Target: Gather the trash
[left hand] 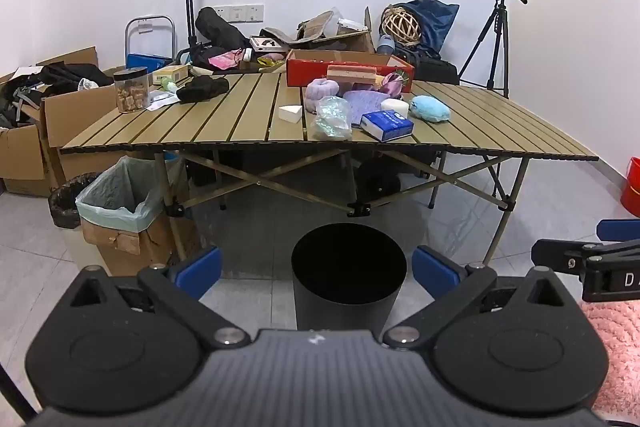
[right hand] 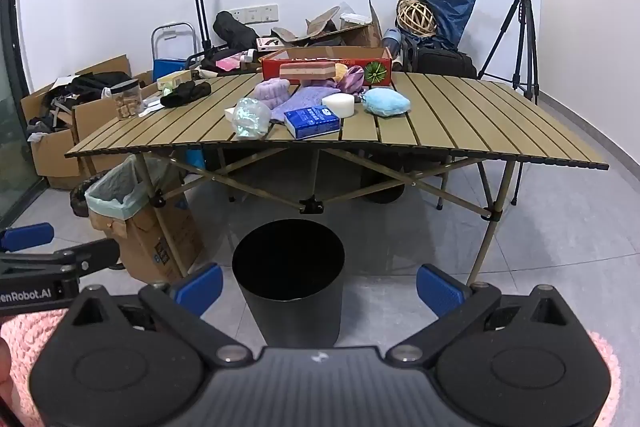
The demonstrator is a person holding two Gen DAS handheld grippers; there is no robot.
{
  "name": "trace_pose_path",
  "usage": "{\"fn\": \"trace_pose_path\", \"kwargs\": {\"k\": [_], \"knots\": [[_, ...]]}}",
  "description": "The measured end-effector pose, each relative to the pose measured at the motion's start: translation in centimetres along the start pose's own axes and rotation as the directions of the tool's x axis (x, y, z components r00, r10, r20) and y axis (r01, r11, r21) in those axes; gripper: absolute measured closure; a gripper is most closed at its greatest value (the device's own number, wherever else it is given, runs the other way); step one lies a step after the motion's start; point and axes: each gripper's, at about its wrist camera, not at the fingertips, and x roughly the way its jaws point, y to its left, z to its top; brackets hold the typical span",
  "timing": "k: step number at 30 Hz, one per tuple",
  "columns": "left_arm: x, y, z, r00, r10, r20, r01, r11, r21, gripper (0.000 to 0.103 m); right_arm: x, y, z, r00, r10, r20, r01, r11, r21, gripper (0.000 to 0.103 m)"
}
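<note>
Black bin (left hand: pixel 349 291) — inside too dark.

Left gripper (left hand: pixel 316 273) fingers spread wide, black bin (left hand: pixel 348 291) below, cluttered table (left hand: pixel 240 131)

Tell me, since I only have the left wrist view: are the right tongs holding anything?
Observer: No. The right tongs are wide open with nothing between them, and they point at the black bin on the floor.
Operator: What lies left of the cardboard boxes?
Observer: A dark door frame with glass runs down that edge of the right wrist view.
Operator: Anything new on the lined box by the table leg?
Observer: The lined box has blue print on its side.
</note>
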Motion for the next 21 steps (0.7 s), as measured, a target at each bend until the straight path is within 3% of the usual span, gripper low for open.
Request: {"fn": "trace_pose_path", "kwargs": {"k": [21], "knots": [[-0.11, -0.39, -0.06, 1.0, -0.006, -0.003, 0.006, 1.0, 0.006, 0.0, -0.29, 0.08, -0.05, 1.0, -0.003, -0.002, 0.003, 1.0, -0.003, 0.0]]}}
